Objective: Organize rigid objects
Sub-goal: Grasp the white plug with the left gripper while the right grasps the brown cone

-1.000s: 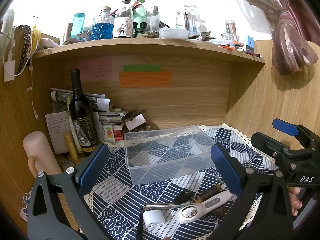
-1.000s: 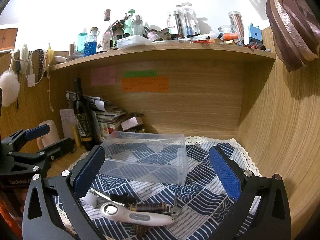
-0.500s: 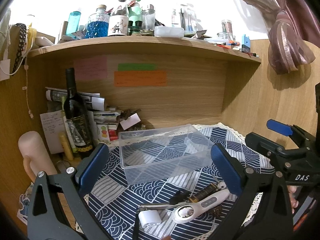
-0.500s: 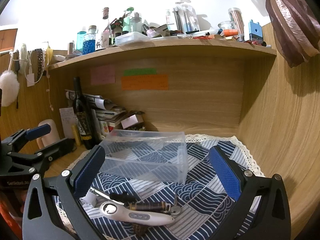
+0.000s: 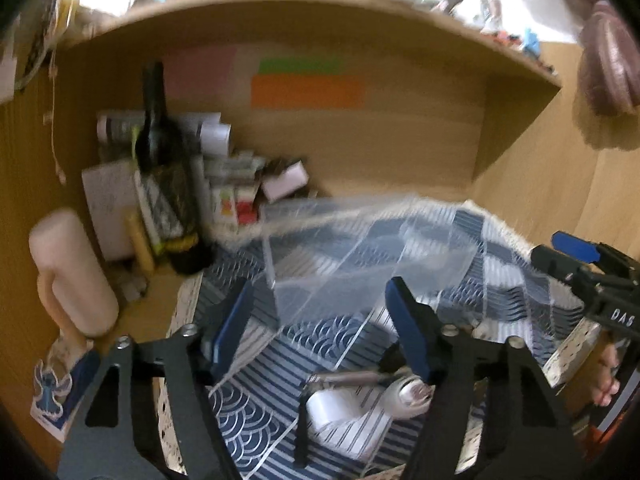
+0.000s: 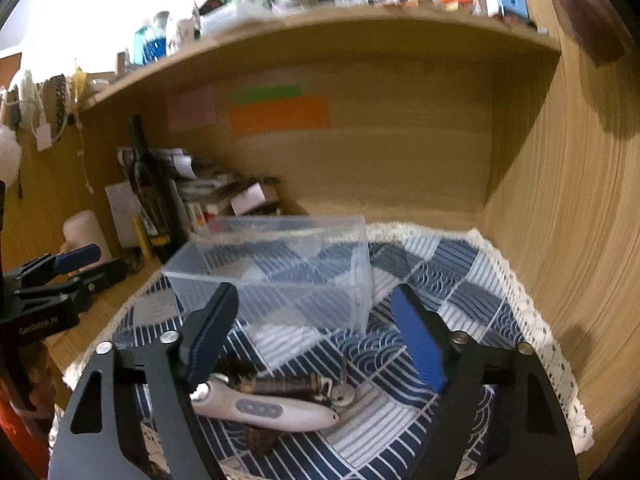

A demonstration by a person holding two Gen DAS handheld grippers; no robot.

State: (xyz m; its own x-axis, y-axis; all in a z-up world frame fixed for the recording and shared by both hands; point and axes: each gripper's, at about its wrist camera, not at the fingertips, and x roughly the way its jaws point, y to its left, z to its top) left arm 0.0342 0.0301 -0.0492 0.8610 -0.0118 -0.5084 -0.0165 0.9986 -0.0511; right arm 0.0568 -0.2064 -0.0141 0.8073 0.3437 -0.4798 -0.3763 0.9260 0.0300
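Jaws apart on both grippers, left (image 5: 320,328) & right (image 6: 316,332); clear box (image 6: 280,272) ahead on cloth (image 6: 460,280).

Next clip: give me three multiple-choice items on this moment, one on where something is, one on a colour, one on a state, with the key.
1. Where does the dark bottle stand?
A. left of the clear box
B. inside it
C. on the top shelf

2. What colour is the larger note on the back panel?
A. blue
B. orange
C. white

3. What is in the clear box?
A. the white tool
B. nothing
C. keys

Key: A, it stands by the left wall; B, it is orange under a green strip; B, only the cloth shows through.
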